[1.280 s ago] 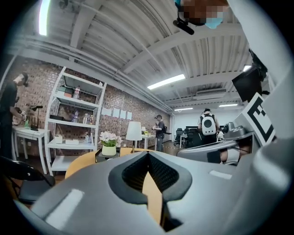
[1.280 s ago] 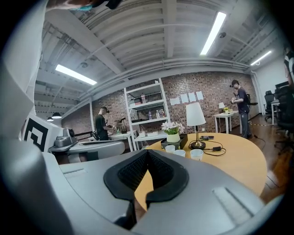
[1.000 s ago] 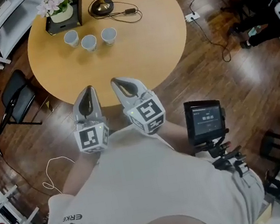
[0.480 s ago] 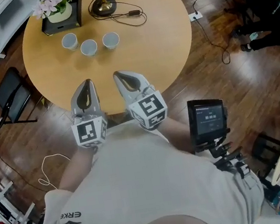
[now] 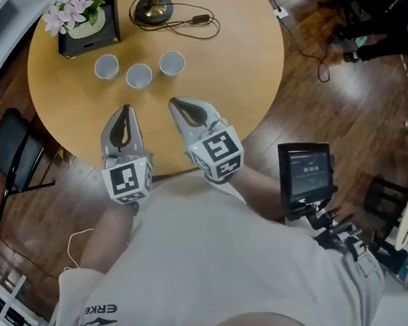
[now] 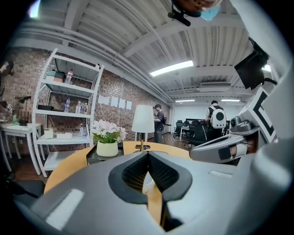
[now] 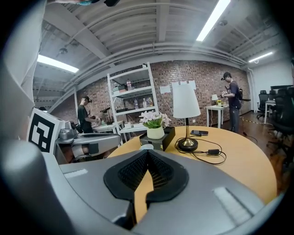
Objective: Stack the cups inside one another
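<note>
Three cups wait in a loose row in the upper left of the head view: the left cup [image 5: 106, 67], the middle cup [image 5: 138, 75] and the right cup [image 5: 172, 64]. They stand apart from one another on the worktop [image 5: 237, 60], just in front of the flowers [image 5: 73, 4] and the lamp [image 5: 152, 8]. None is inside another, so the stacking has not begun.

What has changed over the last second is your reach. A second ago both tips hung near the worktop's near rim, well short of the cups. Now the left gripper [image 5: 126, 111] and the right gripper [image 5: 176, 103] have come forward over the wood, and the gap to the row has roughly halved. I read this as the approach still under way, with no cup chosen yet.

Both pairs of fingers are pressed together with nothing between them. Each gripper view shows the ribbed pads meeting along a single seam. You will have to spread one pair before it can take a rim.

From above, the left tip points at the space between the left and middle cups. The right tip points almost straight at the right cup, with the middle cup up and to its left. All three remain near but clear of the fingers, with nothing touching. In the right gripper view a cup [image 7: 146, 148] peeks just above the closed tips.
</note>
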### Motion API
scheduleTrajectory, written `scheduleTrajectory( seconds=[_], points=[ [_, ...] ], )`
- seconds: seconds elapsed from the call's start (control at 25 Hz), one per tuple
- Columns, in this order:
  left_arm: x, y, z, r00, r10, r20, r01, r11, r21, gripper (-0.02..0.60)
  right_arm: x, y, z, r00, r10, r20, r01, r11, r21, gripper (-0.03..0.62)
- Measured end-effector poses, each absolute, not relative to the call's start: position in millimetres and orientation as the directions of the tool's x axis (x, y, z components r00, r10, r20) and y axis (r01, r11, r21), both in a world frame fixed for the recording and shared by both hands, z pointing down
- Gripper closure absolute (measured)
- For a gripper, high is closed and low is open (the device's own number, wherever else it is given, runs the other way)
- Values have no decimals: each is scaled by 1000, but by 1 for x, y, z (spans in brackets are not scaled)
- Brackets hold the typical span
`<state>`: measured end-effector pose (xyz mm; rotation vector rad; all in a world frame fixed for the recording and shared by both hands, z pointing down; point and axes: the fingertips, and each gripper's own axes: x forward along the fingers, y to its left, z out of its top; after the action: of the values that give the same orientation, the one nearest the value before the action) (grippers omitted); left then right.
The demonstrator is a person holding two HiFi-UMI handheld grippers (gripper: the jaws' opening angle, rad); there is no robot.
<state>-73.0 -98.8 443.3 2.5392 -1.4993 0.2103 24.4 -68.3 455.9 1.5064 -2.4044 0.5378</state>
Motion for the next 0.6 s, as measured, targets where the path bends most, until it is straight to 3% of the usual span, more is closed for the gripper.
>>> scheduleTrajectory(
  seconds=[0.6],
  points=[
    [-71, -136, 511, 518, -780, 351, -851, -512, 118, 580, 29, -112, 518, -329, -776, 538, -940, 324, -108, 580]
  ],
)
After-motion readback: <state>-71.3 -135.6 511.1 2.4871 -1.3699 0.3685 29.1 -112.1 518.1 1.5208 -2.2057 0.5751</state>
